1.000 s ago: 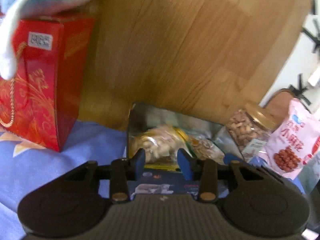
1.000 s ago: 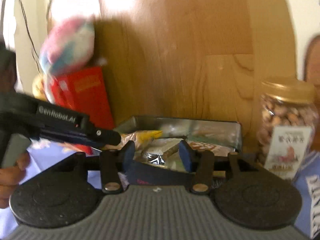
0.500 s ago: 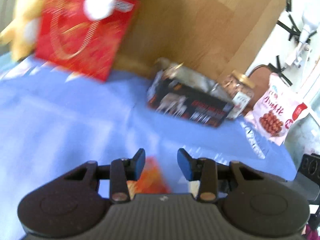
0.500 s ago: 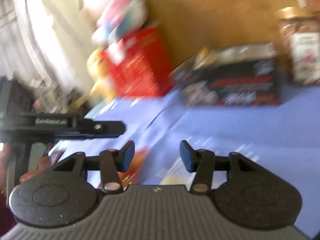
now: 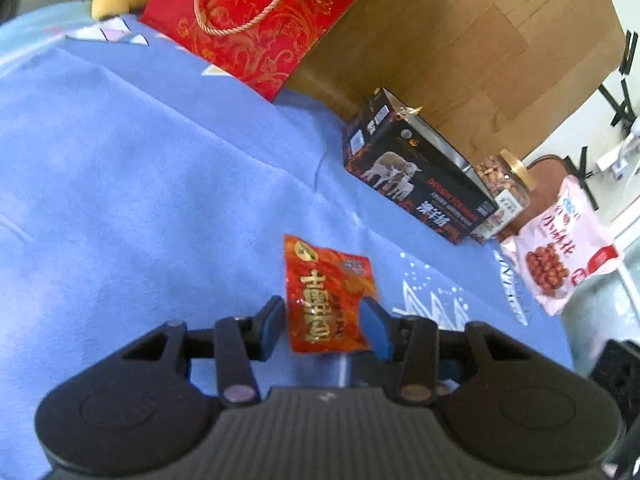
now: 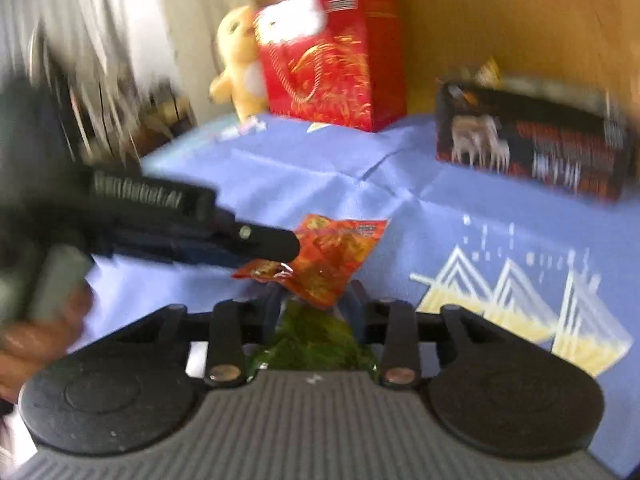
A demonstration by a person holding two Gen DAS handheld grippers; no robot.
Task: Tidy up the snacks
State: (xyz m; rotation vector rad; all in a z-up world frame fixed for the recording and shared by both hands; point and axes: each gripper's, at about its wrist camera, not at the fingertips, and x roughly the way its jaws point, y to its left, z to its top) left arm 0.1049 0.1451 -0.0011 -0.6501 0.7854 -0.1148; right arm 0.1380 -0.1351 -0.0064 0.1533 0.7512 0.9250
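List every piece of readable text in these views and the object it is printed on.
"小麻花": pink snack bag.
"GenRobot.AI", blurred: left gripper body, right wrist view.
Black box: white characters, red line, too blurred.
Orange packet: gold characters, unreadable.
Jar label, red bag sticker: too small.

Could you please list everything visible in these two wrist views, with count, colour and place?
orange-red snack packet: one, orange-red with gold lettering, on the cloth between the left tool's tips.
green packet: one, green, between the right tool's tips; whether they press it is unclear.
black box: one, black with sheep picture, open top, by the wooden board.
nut jar: one, clear with gold lid, right of the box.
pink snack bag: one, pink and white, at the cloth's right edge.
red gift bag: one, red with gold pattern, far back.
yellow plush toy: one, yellow, left of the gift bag.
blue cloth: one, blue, covering the surface.
left tool: black, blue pads, open.
right tool: black.
hand: one, gripping the left tool's handle.
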